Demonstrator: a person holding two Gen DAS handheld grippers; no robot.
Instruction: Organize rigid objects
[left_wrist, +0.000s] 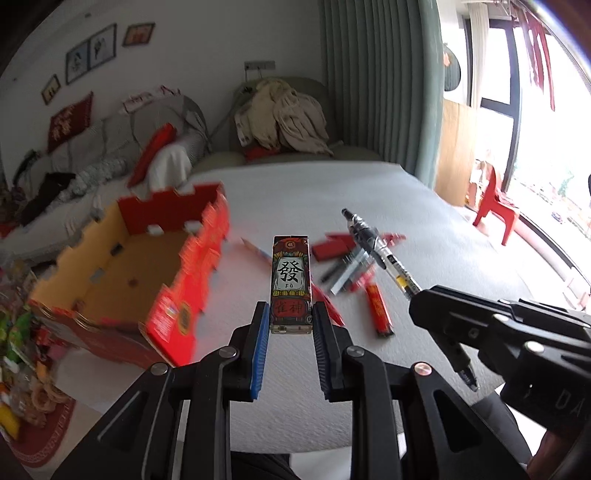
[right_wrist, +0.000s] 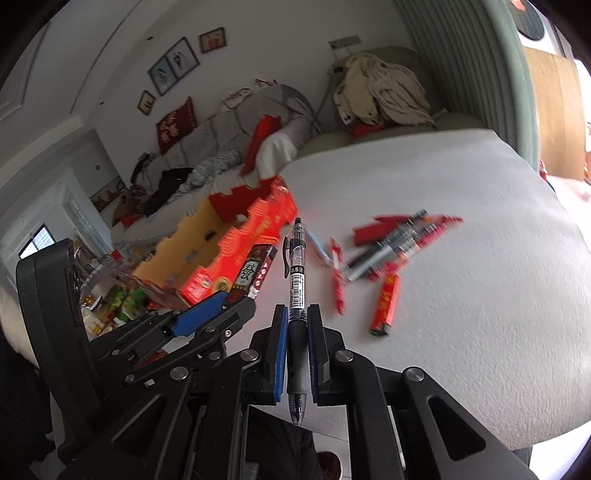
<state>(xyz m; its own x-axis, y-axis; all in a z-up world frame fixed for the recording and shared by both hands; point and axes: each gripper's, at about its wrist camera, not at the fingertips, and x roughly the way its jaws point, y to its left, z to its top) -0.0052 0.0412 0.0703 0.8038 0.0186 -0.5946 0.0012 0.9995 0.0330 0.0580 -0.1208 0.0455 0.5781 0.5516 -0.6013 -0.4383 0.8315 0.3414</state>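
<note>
Above a white table (left_wrist: 369, 206), seen from the left wrist camera, the left gripper (left_wrist: 290, 317) is held clear of the surface, its 2 blue-padded fingers (left_wrist: 260, 343) clamped on the lower end of a small decorated box (left_wrist: 290, 284) printed with a large black character. The box stands upright between the pads. An open red cardboard tray (left_wrist: 147, 273) with a tan inside is seen to the left on the table, blurred. Behind the box, a loose pile of pens and red items (left_wrist: 347, 266) lies on the table, with 1 red lighter-like stick (left_wrist: 378, 310) apart at its near side. The right gripper (left_wrist: 417, 299) is seen at right, closed on a clear-barrelled pen (left_wrist: 376, 247) that points up and to the left, off the table.

From the right wrist camera, the right gripper (right_wrist: 298, 314) is seen with its pads pressed together on the dark grip of the pen (right_wrist: 297, 280), the clip end pointing away from the camera and the tip end sticking out toward it. The left gripper (right_wrist: 236, 299) is visible at left, holding the decorated box (right_wrist: 255, 273) in front of the red tray (right_wrist: 240, 243). The pile of pens (right_wrist: 391, 243) lies on the table (right_wrist: 480, 258) to the right, well apart from both grippers, with the red stick (right_wrist: 386, 306) just in front of it. A cluttered sofa (right_wrist: 221, 147) is seen beyond the table.
</note>
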